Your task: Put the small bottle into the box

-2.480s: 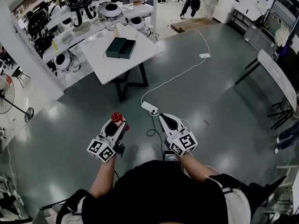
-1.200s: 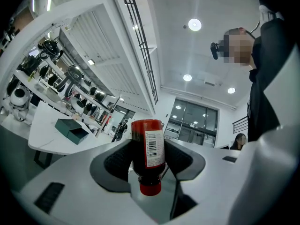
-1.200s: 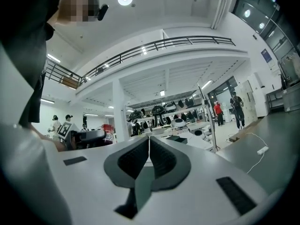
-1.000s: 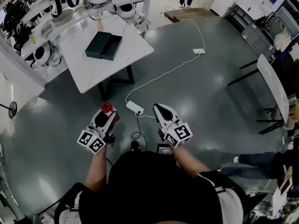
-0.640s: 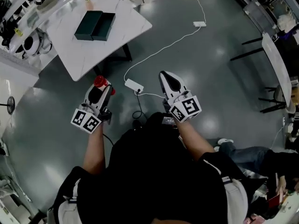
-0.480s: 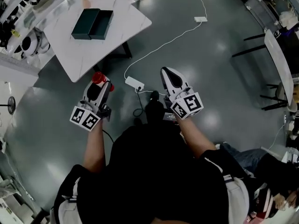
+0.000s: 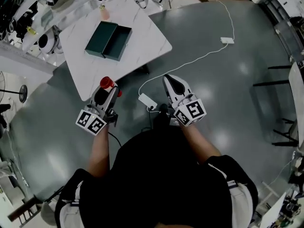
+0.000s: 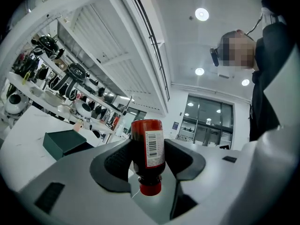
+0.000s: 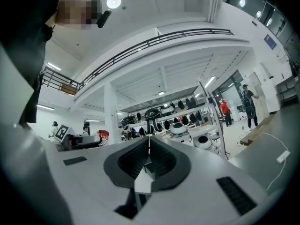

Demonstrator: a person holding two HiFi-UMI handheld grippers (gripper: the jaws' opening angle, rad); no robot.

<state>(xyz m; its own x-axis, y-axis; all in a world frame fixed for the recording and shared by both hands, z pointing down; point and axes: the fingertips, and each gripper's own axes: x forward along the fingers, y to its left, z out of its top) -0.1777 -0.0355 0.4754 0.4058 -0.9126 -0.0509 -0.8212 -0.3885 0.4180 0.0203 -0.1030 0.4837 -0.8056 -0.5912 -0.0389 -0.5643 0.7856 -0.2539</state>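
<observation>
My left gripper [image 7: 105,90] is shut on a small dark red bottle [image 8: 147,150] with a white label; its red cap [image 8: 150,189] points back toward the gripper body. In the head view the bottle [image 7: 106,82] pokes out of the jaws just short of the white table's near edge. The dark green box [image 7: 109,41] lies open on that table [image 7: 142,42], lid beside base, well ahead of the left gripper; it also shows at the left of the left gripper view as the box [image 8: 63,142]. My right gripper [image 7: 172,84] is shut and empty, held over the floor.
A white power strip [image 7: 147,101] and its cable [image 7: 199,58] lie on the grey floor between the grippers. Shelves with helmets and round white devices [image 7: 45,13] stand behind the table. A small pink item [image 7: 104,14] sits at the table's far edge.
The person has walked closer to the table; the box and table now lie nearer in the head view. The left gripper still holds the bottle and the right stays shut.
</observation>
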